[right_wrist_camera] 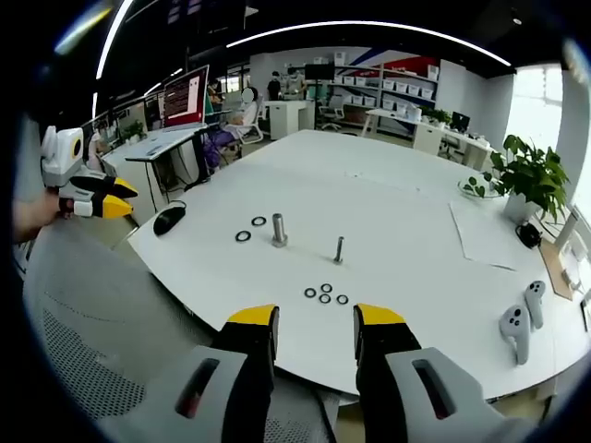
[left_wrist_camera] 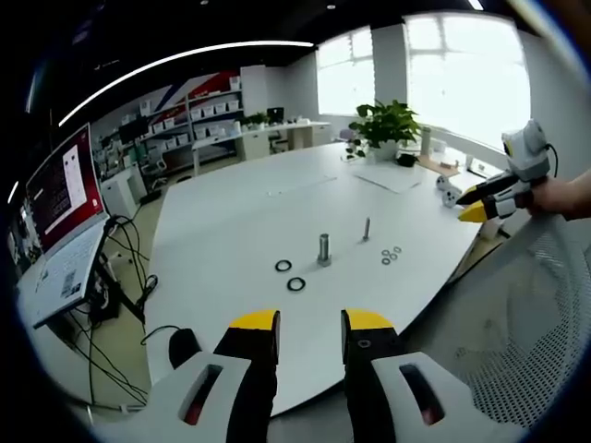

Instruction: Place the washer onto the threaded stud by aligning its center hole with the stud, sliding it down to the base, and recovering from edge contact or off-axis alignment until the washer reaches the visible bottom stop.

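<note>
the task is at its very beginning: nothing is picked up yet. both tongs hang above the near edge of the white bench [right_wrist_camera: 397, 212], well apart from the parts. the right tongs [right_wrist_camera: 315, 325] are spread and empty, and the left tongs [left_wrist_camera: 310, 325] are spread and empty as well.

in the right gripper view, the thin threaded stud [right_wrist_camera: 339, 249] stands upright near the middle of the bench. a small group of washers [right_wrist_camera: 325, 293] lies flat at about 7 o'clock from it, near but not touching. a thicker stud [right_wrist_camera: 278, 230] stands at 10 o'clock from the thin one, with two larger dark rings [right_wrist_camera: 250, 228] just beside it at 9 o'clock. which washer fits which stud i cannot tell for sure; the parts are too small here.

the next move probably calls for one of the tongs to go down to the washers, pinch one at its rim, and carry it over the stud with the hole on the axis.
</note>
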`<act>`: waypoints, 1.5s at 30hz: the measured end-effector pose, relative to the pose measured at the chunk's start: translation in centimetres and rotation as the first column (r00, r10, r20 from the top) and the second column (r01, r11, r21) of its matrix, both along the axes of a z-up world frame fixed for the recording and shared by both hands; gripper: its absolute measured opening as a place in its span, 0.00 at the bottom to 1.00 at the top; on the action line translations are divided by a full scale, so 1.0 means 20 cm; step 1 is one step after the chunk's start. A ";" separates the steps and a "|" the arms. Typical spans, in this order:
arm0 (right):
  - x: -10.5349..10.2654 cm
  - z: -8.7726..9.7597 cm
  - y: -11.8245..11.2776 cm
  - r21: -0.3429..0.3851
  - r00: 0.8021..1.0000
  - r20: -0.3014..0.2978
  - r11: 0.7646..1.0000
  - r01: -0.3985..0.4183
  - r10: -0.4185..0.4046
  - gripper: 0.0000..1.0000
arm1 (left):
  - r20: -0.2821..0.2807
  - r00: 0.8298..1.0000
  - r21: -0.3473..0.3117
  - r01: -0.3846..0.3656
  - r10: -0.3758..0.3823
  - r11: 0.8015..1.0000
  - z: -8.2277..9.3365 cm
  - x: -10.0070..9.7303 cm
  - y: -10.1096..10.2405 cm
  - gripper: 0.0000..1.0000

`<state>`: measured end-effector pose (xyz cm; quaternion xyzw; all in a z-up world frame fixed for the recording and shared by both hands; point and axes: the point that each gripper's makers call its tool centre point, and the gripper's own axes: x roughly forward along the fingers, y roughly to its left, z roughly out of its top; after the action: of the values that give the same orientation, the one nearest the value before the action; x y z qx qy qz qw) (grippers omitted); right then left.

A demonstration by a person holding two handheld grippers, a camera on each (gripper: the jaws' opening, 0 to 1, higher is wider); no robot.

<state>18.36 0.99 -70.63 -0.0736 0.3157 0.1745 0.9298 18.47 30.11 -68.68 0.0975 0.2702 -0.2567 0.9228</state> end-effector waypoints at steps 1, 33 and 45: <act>0.00 0.00 0.00 -0.002 1.000 0.001 1.000 -0.004 0.004 0.35 | 0.001 1.000 -0.003 -0.003 0.003 1.000 0.00 0.00 0.00 0.24; 0.00 -0.02 -0.02 -0.010 1.000 -0.023 1.000 0.012 -0.013 0.35 | -0.020 1.000 0.008 -0.010 0.010 1.000 -0.02 0.00 0.00 0.24; -0.01 -0.03 -0.03 -0.028 0.999 -0.036 1.000 0.014 -0.015 0.34 | -0.030 0.999 0.013 -0.010 0.011 1.000 -0.02 0.00 0.00 0.22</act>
<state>18.19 0.35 -71.30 -0.0808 0.3354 0.1646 0.9240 18.48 30.15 -69.14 0.0982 0.2863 -0.2515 0.9193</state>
